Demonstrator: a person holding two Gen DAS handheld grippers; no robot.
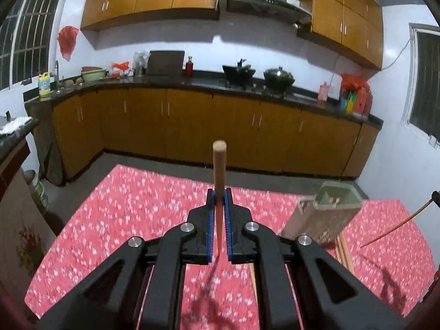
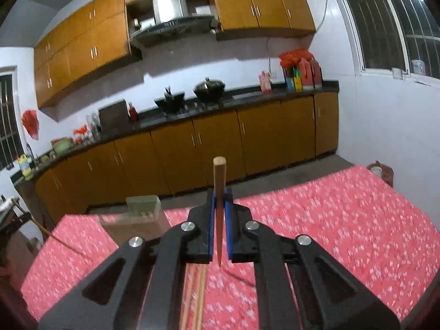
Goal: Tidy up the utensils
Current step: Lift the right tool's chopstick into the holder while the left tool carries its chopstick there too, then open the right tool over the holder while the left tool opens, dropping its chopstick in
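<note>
Left wrist view: the left gripper (image 1: pixel 219 192) is clamping a wooden chopstick (image 1: pixel 219 170) between its blue pads (image 1: pixel 210 214) — the blunt end is sticking up toward 12 o'clock, well above the table.
Right wrist view: the right gripper (image 2: pixel 219 192) is pinching a second chopstick (image 2: pixel 219 181) the same way, its thin tip hanging down between the black fingers.
Holder: a grey-green utensil holder (image 1: pixel 324 214) is standing on the red flowered tablecloth (image 1: pixel 123 206) at about 2 o'clock from the left gripper; a few stick ends are showing inside its open top.
Holder from the right: the same holder (image 2: pixel 143 206) is sitting at about 10 o'clock from the right gripper, blurred.
Loose chopsticks: more chopsticks (image 2: pixel 199 297) are lying flat on the cloth below the right gripper, at 6 o'clock — partly hidden by the black arms.
Other hand's chopstick: a thin stick (image 1: pixel 390 228) is slanting in at 3 o'clock in the left view.
Backdrop: orange-brown cabinets (image 1: pixel 192 123) and a dark counter with two woks (image 1: pixel 279 75) are running along the far wall.
</note>
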